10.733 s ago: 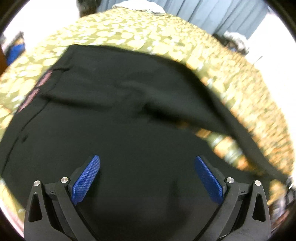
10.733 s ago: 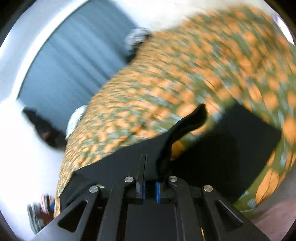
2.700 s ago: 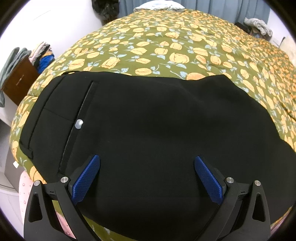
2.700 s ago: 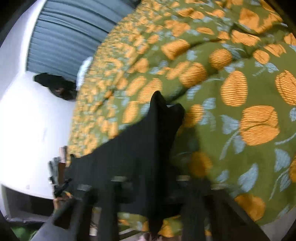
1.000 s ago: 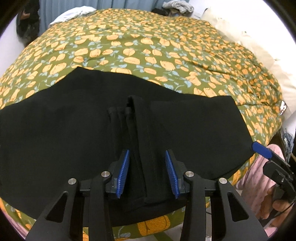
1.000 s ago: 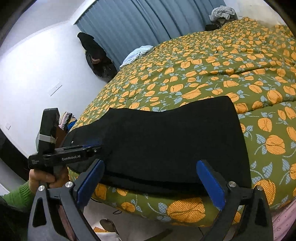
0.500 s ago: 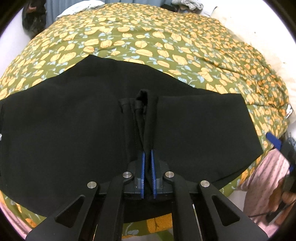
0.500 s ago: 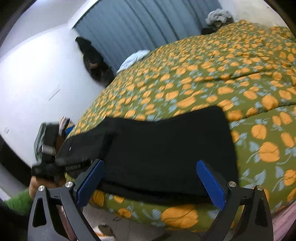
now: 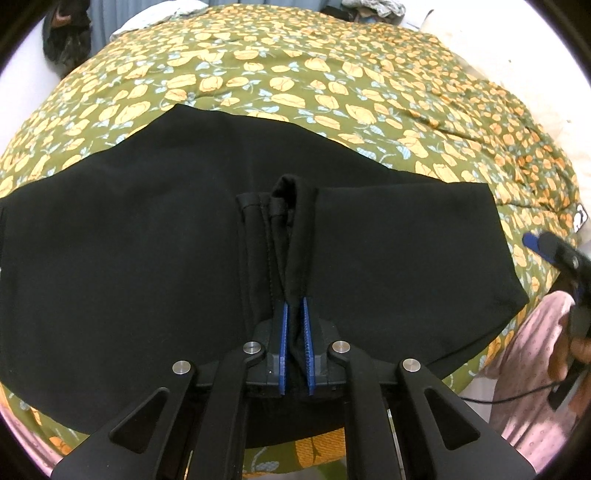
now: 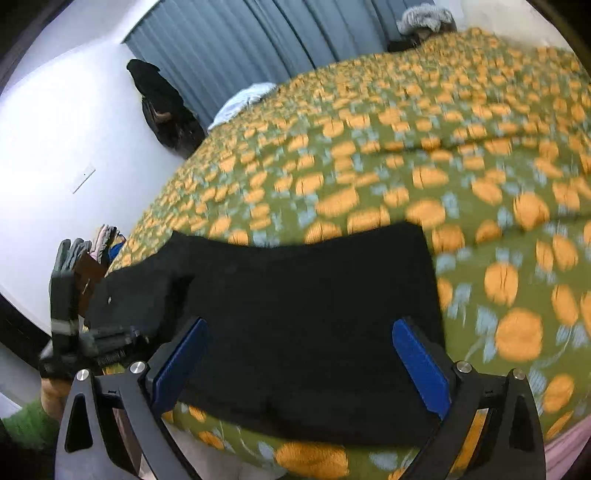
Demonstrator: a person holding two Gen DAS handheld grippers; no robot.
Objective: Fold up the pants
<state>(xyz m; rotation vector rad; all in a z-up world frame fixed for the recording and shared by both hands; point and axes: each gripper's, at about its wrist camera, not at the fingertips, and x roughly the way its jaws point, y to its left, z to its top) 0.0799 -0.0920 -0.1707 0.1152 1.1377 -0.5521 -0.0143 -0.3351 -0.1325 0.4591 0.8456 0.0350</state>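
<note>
The black pants (image 9: 147, 236) lie folded lengthwise across the near edge of a bed with a green, orange-flowered cover (image 9: 295, 85). My left gripper (image 9: 294, 306) is shut on the hem ends of the pants (image 9: 284, 199), which bunch up between its blue pads. My right gripper (image 10: 299, 350) is open and empty, hovering just above the right part of the pants (image 10: 303, 295) at the bed's edge. The right gripper also shows at the far right of the left wrist view (image 9: 554, 254), and the left gripper shows at the left of the right wrist view (image 10: 96, 347).
Grey curtains (image 10: 266, 40) hang behind the bed. Dark clothes (image 10: 162, 107) hang on the white wall at left. A white cloth (image 10: 240, 99) and a grey bundle (image 10: 424, 18) lie at the bed's far side. A pile of clothes (image 10: 99, 243) sits at left.
My left gripper closed on the hem ends of the pants and lifted them slightly. My right gripper stayed open and moved closer to the pants.
</note>
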